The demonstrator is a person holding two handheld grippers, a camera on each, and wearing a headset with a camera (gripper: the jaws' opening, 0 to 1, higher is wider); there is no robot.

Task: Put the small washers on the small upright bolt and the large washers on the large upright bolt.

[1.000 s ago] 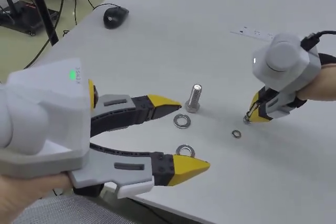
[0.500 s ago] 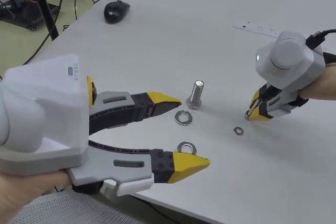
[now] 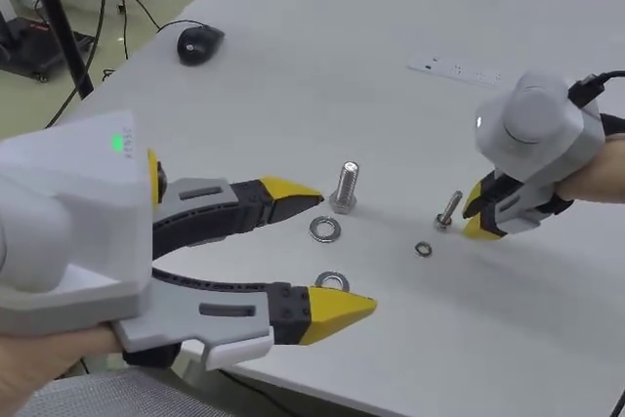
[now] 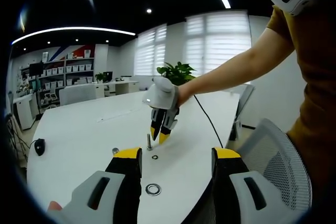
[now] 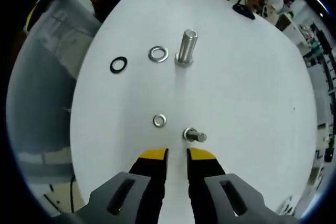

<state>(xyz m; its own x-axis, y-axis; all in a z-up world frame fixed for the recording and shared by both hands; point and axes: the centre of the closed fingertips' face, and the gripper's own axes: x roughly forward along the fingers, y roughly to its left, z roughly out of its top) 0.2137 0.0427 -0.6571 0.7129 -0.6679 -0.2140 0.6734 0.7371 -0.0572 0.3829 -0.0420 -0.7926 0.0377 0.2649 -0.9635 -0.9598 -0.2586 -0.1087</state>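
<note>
Fingers (image 3: 337, 308) of the left gripper (image 3: 347, 253) gape wide and empty above the white desk (image 3: 293, 65). The right gripper (image 5: 177, 155) is parted only a sliver, also empty, just beside the small upright steel bolt (image 5: 194, 135). One small steel washer (image 5: 159, 120) lies flat near that bolt. Of the big ones there are two: a large flat steel washer (image 3: 324, 229) just beside the large upright steel bolt (image 3: 345, 187), and a second large washer (image 3: 332, 282) nearer the desk's edge. They are probably light, stiff, thin and slick, so pinch across the rim, one finger through the hole.
</note>
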